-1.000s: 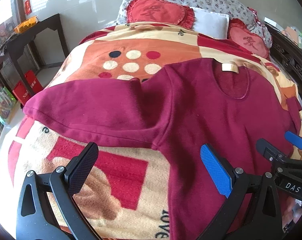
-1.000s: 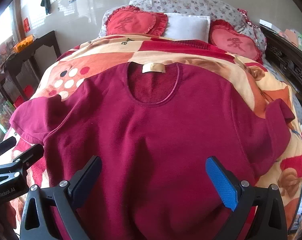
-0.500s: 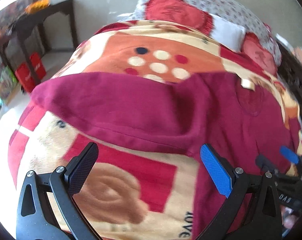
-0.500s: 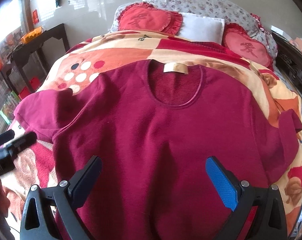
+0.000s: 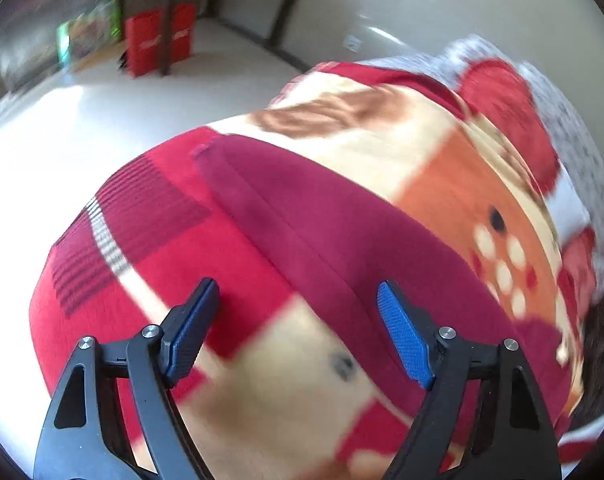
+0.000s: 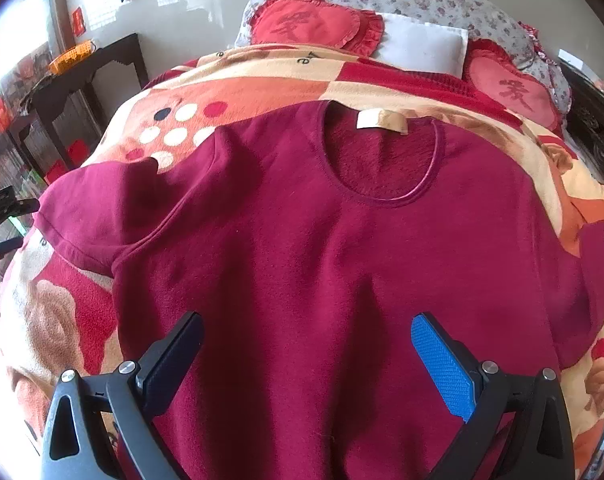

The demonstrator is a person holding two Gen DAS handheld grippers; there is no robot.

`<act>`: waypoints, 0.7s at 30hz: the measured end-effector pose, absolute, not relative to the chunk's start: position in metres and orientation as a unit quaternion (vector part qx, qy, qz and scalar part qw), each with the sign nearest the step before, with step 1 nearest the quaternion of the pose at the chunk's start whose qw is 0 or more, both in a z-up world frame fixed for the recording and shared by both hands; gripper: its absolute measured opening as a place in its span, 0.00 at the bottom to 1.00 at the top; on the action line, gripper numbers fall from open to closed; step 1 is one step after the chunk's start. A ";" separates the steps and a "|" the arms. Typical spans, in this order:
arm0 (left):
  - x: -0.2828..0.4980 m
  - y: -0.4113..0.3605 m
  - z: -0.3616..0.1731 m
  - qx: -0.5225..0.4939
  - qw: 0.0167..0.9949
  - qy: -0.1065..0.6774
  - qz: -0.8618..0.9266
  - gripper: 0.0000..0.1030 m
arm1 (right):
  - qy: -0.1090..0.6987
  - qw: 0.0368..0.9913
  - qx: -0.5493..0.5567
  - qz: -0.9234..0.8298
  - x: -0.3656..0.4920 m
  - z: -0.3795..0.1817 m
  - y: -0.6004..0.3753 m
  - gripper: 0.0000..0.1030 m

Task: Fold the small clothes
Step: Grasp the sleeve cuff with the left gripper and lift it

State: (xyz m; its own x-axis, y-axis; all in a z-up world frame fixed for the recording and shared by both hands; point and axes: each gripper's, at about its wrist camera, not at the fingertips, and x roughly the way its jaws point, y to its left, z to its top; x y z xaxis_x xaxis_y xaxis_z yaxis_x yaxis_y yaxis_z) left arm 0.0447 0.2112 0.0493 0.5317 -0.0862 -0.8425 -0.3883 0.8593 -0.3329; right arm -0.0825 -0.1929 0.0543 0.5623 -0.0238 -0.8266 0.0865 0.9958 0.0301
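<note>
Bed: patterned blanket (image 6: pixel 261 80) beneath both tongs; heart cushions (image 6: pixel 314 20) beyond.
Shirt: maroon top (image 6: pixel 342 260) flat under right tongs (image 6: pixel 306 364), gaping, empty.
Left tongs (image 5: pixel 297 328): closing above its sleeve (image 5: pixel 322 220), gripping nothing.

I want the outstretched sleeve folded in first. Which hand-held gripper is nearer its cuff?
Left. The left hand-held gripper hangs over the sleeve, jaws closing, nothing between them. The right hand-held gripper hovers over the sweater's body.
</note>
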 end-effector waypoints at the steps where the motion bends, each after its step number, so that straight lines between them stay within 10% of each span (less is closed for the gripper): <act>1: 0.048 0.218 0.046 -0.255 0.839 0.472 0.096 0.79 | 0.468 0.882 0.033 -0.030 -0.081 0.053 -0.192 1.00; 7: 0.077 0.230 0.031 -0.281 0.836 0.463 0.091 0.73 | 0.478 0.878 0.031 -0.027 -0.075 0.047 -0.189 1.00; 13: 0.089 0.229 0.037 -0.287 0.842 0.451 0.079 0.15 | 0.479 0.877 0.038 -0.030 -0.075 0.045 -0.194 1.00; 21: 0.048 0.136 0.115 -0.229 0.891 0.388 -0.058 0.14 | 0.469 0.881 0.057 -0.041 -0.081 0.051 -0.213 1.00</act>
